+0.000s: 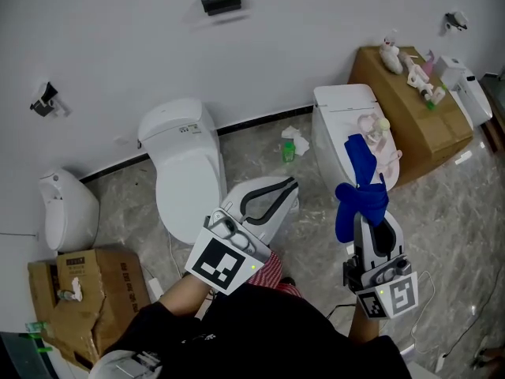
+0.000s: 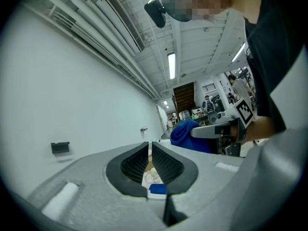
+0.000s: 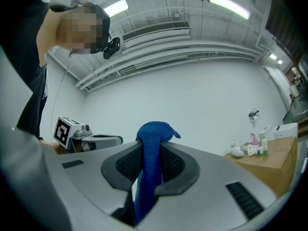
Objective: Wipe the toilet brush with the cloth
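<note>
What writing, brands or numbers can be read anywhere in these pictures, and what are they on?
None is legible.
Cardboard box: dark print and a pale label, too small to read.
White toilet: a label on its tank, blurred.
Marker cubes: black-and-white square patterns, no words.

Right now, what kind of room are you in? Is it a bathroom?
Probably not a real bathroom, more like a test room or workshop. A toilet and a second toilet stand close together with no stalls, and a cardboard box sits right beside them.
</note>
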A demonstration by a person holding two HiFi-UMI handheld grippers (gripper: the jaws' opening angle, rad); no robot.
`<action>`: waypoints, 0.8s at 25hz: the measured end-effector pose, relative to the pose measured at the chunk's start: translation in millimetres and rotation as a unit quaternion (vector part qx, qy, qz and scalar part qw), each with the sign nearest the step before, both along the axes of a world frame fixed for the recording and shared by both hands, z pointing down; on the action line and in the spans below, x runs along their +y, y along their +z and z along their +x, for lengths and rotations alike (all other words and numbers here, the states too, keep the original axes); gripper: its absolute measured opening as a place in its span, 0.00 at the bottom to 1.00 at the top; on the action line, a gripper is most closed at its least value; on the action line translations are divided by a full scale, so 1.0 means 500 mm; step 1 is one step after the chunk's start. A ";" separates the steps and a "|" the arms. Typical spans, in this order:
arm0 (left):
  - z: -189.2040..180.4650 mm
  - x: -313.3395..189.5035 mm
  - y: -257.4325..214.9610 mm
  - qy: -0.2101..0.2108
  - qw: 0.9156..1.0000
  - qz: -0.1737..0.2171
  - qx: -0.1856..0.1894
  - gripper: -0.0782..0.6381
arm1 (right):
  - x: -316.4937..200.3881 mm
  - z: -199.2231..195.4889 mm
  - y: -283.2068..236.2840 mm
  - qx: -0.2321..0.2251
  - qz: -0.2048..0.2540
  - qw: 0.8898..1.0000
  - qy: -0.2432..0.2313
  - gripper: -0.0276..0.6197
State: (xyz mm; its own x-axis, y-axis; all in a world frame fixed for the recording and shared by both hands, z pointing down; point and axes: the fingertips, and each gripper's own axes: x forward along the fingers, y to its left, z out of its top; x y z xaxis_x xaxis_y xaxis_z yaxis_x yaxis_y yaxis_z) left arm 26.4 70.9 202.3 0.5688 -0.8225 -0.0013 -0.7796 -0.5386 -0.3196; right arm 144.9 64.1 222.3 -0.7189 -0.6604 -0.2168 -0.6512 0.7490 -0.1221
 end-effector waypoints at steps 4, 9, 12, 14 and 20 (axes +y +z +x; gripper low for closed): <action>-0.030 -0.044 0.006 0.010 1.000 -0.008 0.001 0.12 | -0.041 -0.033 -0.001 0.005 0.000 1.000 0.004 0.15; -0.068 -0.100 0.017 0.019 1.000 -0.019 0.009 0.12 | -0.092 -0.073 0.004 0.011 -0.008 1.000 0.011 0.15; -0.088 -0.127 0.023 0.024 0.999 -0.022 0.015 0.12 | -0.116 -0.097 0.011 0.015 -0.011 1.000 0.010 0.15; -0.100 -0.143 0.029 0.025 0.999 -0.027 0.020 0.12 | -0.129 -0.108 0.016 0.017 -0.014 1.000 0.013 0.15; -0.142 -0.185 0.049 0.030 0.998 -0.036 0.033 0.12 | -0.165 -0.146 0.037 0.028 -0.026 0.999 0.019 0.15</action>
